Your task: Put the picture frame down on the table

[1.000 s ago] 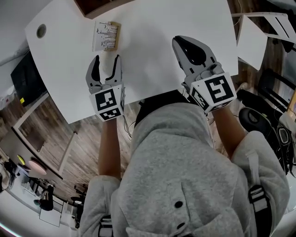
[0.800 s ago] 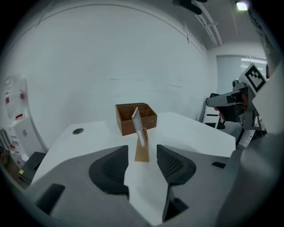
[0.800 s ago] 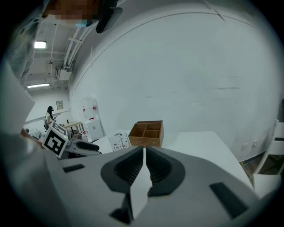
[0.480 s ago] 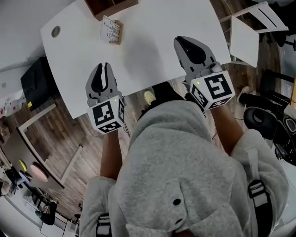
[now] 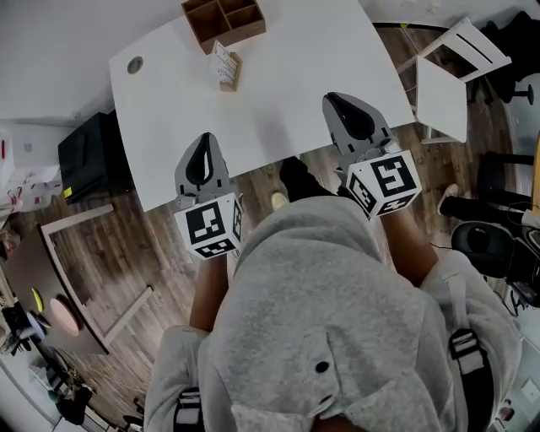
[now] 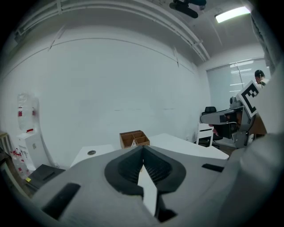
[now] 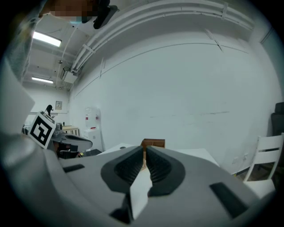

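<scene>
Head view, looking steeply down – a person in a grey hooded top (image 5: 329,321) holds a gripper in each hand over the near edge of a white table (image 5: 287,80). The picture frame (image 5: 224,66) rests on the tabletop in the upper centre of the frame, just below a wooden compartment box (image 5: 224,18) and well apart from both grippers; whether it lies flat or leans cannot be told.

The left gripper (image 5: 204,143) sits at lower left of the table, its jaws pressed together with nothing between them. In the left gripper view its closed tips (image 6: 142,150) point toward the wooden box (image 6: 134,138).

The right gripper (image 5: 337,103) sits at the table's right edge – jaws also closed and empty (image 7: 144,151). A white chair (image 5: 451,72) stands at upper right.
</scene>
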